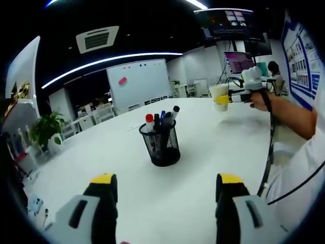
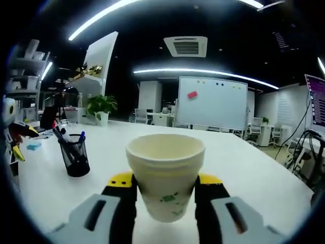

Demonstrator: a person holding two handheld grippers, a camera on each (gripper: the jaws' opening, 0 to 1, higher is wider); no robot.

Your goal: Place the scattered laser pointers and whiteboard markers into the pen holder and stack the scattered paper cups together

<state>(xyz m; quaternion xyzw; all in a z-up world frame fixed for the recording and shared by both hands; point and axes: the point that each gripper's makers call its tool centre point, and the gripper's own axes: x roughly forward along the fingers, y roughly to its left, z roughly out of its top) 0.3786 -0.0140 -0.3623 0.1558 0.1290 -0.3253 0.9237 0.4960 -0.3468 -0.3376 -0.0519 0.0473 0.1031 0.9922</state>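
Right fingers [image 2: 165, 187] clamping empty paper cup [image 2: 165, 173], left fingers [image 1: 166, 185] wide, markers [image 1: 161, 120] in pen holder [image 1: 161, 144]

Markers [image 1: 161, 119] stand in the pen holder [image 1: 161, 145] on the table [image 1: 213, 147], whiteboard [image 1: 138, 82] far behind.

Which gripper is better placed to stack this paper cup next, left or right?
Right. The right gripper already grips the paper cup above the table; the left gripper is open and empty near the pen holder.

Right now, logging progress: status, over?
Left gripper open, empty. Right gripper shut on paper cup, held above the table. Markers in pen holder. Nothing in the way.
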